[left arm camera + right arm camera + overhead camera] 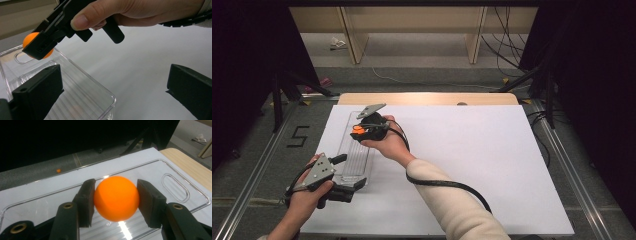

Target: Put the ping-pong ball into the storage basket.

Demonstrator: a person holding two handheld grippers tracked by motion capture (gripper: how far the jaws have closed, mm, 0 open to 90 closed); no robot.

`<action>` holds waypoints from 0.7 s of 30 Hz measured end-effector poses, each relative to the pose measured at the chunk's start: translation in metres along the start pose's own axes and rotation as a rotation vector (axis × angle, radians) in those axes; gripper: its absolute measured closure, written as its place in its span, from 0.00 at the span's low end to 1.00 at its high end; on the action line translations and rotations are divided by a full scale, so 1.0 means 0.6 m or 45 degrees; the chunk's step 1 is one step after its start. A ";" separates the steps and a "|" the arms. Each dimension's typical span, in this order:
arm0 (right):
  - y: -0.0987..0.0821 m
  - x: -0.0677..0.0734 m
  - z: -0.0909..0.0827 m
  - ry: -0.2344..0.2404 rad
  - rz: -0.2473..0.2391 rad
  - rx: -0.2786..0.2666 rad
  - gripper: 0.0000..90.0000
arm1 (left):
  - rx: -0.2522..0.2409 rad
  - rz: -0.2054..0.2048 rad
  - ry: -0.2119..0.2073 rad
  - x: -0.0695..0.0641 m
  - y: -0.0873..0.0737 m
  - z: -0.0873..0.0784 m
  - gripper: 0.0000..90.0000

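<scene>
left claw (354, 172): jaws wide apart | right claw (362, 131): clamped, pointing left

Looks like a lab/recording setup: table (512, 165) w/ white sheet between black curtains (592, 75), metal floor rails (562, 150), loose cables (504, 45), tape marker "5" (298, 136) on grey carpet.

One big orange ball (116, 198), one clear plastic tray (346, 150), two handheld grippers: left gripper (350, 174), right gripper (361, 131). One tiny orange ball (58, 170) on floor.
</scene>
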State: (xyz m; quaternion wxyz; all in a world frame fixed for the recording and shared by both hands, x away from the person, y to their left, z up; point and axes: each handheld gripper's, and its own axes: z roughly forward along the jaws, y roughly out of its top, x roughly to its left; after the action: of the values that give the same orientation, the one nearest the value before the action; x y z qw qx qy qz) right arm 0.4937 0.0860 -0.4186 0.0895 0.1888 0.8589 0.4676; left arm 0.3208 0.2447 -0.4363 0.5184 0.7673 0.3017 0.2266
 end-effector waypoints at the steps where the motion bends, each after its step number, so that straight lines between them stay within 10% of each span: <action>1: 0.000 0.000 0.001 0.000 0.002 0.000 0.57 | 0.001 0.000 0.000 0.000 0.000 0.000 0.00; 21: -0.003 0.002 0.020 0.008 0.015 0.023 0.57 | -0.003 0.006 0.000 0.000 0.000 0.000 0.00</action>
State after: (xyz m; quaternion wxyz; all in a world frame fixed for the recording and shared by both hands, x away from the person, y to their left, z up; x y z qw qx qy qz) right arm 0.4962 0.0944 -0.4266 0.0823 0.1932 0.8623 0.4608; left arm 0.3211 0.2448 -0.4363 0.5189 0.7673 0.2997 0.2283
